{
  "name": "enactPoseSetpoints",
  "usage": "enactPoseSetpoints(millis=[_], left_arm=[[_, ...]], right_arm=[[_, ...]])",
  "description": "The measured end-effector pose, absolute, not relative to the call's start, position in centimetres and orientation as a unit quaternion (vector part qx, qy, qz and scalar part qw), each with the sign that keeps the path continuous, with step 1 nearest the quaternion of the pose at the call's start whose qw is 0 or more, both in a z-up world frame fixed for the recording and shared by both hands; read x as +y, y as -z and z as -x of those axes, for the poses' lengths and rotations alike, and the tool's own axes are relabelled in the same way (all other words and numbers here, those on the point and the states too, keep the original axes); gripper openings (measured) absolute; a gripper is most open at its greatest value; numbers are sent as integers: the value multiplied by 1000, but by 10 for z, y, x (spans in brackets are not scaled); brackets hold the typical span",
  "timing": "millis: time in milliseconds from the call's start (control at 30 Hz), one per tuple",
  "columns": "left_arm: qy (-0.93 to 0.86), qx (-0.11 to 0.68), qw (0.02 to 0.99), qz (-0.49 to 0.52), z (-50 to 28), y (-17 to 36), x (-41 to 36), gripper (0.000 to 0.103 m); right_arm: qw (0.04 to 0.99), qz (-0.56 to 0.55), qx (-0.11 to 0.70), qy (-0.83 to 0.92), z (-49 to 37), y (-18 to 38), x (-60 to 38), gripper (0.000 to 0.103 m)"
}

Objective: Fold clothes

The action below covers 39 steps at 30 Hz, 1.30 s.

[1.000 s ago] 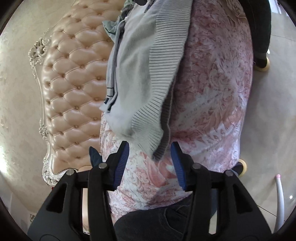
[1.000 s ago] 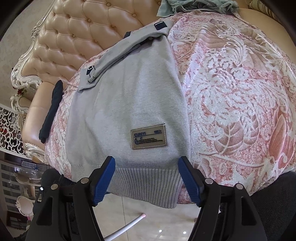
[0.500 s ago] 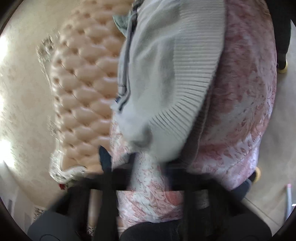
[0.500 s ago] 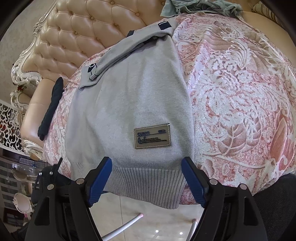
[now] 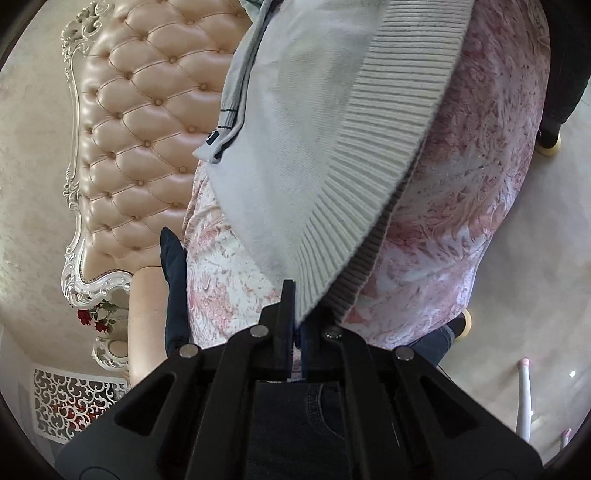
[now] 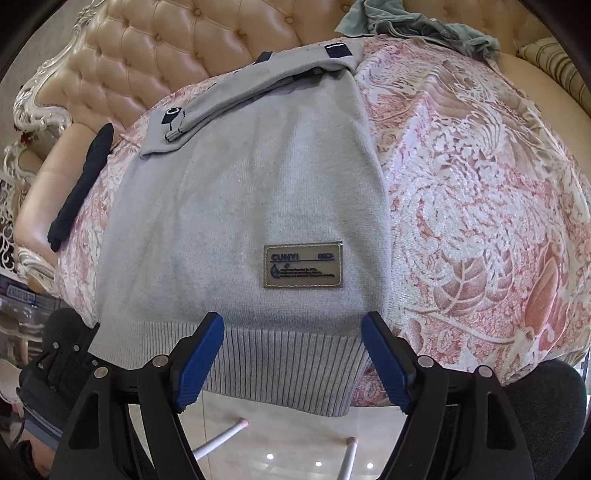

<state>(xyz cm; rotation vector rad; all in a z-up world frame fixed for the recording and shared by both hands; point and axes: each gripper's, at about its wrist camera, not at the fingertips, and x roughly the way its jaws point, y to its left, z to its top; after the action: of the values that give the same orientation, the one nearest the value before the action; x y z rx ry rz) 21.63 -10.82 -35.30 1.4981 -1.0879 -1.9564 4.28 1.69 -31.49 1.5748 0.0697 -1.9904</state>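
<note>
A grey knit sweater point(image 6: 243, 206) with a tan label point(image 6: 303, 264) lies on a pink floral cover point(image 6: 480, 184), its sleeve folded across the top. My right gripper point(image 6: 291, 350) is open, its jaws spread over the ribbed hem point(image 6: 288, 365) at the cover's front edge. In the left wrist view, my left gripper point(image 5: 299, 310) is shut on the corner of the sweater's ribbed hem point(image 5: 369, 177), which runs up and away from the jaws. The left gripper also shows at the lower left of the right wrist view point(image 6: 55, 365).
A tufted beige leather sofa back point(image 5: 147, 129) with white carved trim rises behind the cover. A dark sock-like item point(image 6: 81, 192) lies at the cover's left edge. A grey-green garment point(image 6: 417, 26) is bunched at the back. Tiled floor point(image 6: 288, 443) lies below the hem.
My left gripper has closed on the corner of the sweater's hem. The right gripper has stayed open and eased slightly closer to the hem.
</note>
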Motion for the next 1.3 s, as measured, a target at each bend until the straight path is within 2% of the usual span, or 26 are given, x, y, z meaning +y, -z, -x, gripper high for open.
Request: enactPoseSetpoints(millis=[167, 300, 400, 500, 600, 633, 667, 767, 800, 833, 900, 933, 1300], left_arm=[[709, -391, 220, -544, -217, 354, -111, 3], [710, -392, 217, -544, -216, 355, -108, 3], [713, -386, 218, -544, -217, 354, -108, 3], [716, -379, 218, -543, -217, 353, -110, 3], [719, -376, 218, -543, -217, 352, -110, 4], [720, -374, 218, -542, -217, 352, -110, 4], [721, -373, 218, -542, -217, 351, -111, 4], [723, -369, 219, -542, -217, 350, -112, 6], [723, -368, 219, -542, -217, 350, -113, 6], [724, -366, 219, -542, -217, 350, -113, 7], [725, -364, 219, -542, -217, 349, -114, 7], [726, -363, 219, -541, -218, 349, -114, 7], [724, -354, 212, -553, -221, 351, -113, 5]], right_arm=[[277, -576, 45, 768, -43, 292, 27, 77], [302, -532, 56, 789, -32, 267, 18, 77], [260, -520, 68, 811, 2, 269, 11, 77], [247, -527, 5, 813, 42, 273, 20, 77], [252, -544, 11, 801, 63, 283, 12, 76], [254, -550, 18, 796, 68, 286, 8, 70], [256, -556, 25, 790, 74, 290, 4, 56], [263, -573, 45, 775, 91, 300, -9, 34], [265, -579, 52, 769, 97, 303, -13, 29], [267, -585, 59, 764, 102, 307, -17, 20], [273, -585, 66, 761, 102, 309, -21, 16], [270, -584, 67, 762, 102, 309, -20, 6], [235, -579, 93, 775, 101, 308, -25, 5]])
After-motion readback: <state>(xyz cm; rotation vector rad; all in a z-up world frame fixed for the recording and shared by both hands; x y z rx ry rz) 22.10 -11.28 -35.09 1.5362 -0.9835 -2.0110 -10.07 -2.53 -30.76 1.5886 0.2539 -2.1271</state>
